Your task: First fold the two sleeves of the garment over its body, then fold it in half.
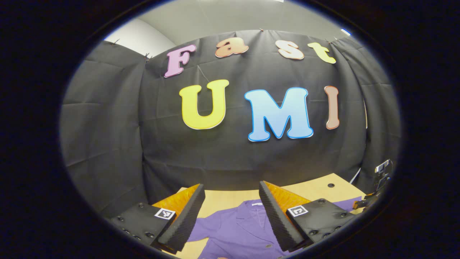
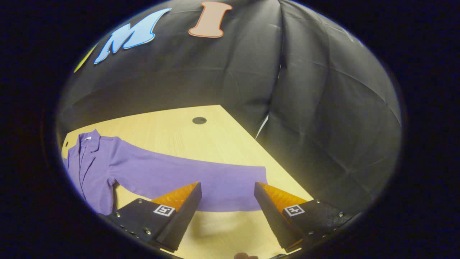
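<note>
Lying beyond right gripper [image 2: 228, 194]: sleeve [image 2: 201, 178]

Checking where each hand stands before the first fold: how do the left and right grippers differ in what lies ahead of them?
The left gripper hangs over the purple garment's collar and buttoned front; the right gripper is over the outstretched sleeve near its cuff end. The left faces the booth wall squarely; the right looks toward the wooden table's corner. Both are open, holding nothing.
</note>
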Tool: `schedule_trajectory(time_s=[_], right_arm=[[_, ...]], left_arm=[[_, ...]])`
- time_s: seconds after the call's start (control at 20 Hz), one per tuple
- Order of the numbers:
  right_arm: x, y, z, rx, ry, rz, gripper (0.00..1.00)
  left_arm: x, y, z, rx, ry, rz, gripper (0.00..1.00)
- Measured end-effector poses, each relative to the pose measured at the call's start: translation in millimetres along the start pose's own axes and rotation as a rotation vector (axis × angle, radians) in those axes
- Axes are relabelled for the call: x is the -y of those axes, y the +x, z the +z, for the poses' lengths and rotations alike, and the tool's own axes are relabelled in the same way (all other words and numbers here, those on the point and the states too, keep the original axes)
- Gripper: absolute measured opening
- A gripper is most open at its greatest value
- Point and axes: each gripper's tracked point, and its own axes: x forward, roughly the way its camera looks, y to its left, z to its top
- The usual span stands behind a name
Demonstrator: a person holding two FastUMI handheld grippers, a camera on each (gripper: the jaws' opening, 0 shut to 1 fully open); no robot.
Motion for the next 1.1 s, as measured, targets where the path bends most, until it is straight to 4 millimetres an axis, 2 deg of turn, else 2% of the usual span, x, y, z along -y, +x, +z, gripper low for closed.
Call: schedule_trajectory(time_s=[0.15, 0.4, 0.55, 0.6, 0.65, 0.7, 0.75, 0.8, 0.85, 0.95, 1.1], right_arm=[[2, 18, -21, -0.067, -0.035, -0.018, 0.95], [2, 26, -34, -0.148, -0.014, -0.02, 0.95], [-7, 24, -36, -0.168, 0.012, 0.02, 0.98], [-12, 26, -42, -0.187, 0.076, 0.053, 0.91], [-18, 27, -44, -0.206, 0.113, 0.071, 0.91], [-18, 25, -41, -0.207, 0.122, 0.071, 0.77], [-28, 27, -39, -0.205, 0.115, 0.09, 0.67], [-31, 27, -38, -0.214, 0.11, 0.081, 0.4], [-36, 27, -38, -0.216, 0.129, 0.107, 0.4], [-35, 27, -31, -0.262, 0.182, 0.062, 0.04], [-41, 30, -25, -0.295, 0.224, 0.067, 0.04]], left_arm=[[-4, -6, -9, -0.017, 0.0, 0.024, 1.0], [-9, -10, -15, -0.032, -0.002, 0.049, 1.0], [-12, -11, -16, -0.034, -0.003, 0.062, 1.0], [-13, -12, -18, -0.036, -0.003, 0.065, 1.0], [-13, -12, -17, -0.036, -0.004, 0.065, 1.0], [-14, -11, -19, -0.038, -0.006, 0.065, 1.0], [-14, -11, -21, -0.041, -0.006, 0.065, 1.0], [-15, -10, -22, -0.043, -0.005, 0.064, 1.0], [-16, -10, -23, -0.045, -0.003, 0.064, 1.0], [-16, -9, -23, -0.047, 0.0, 0.061, 1.0], [-17, -7, -25, -0.047, 0.004, 0.047, 1.0]])
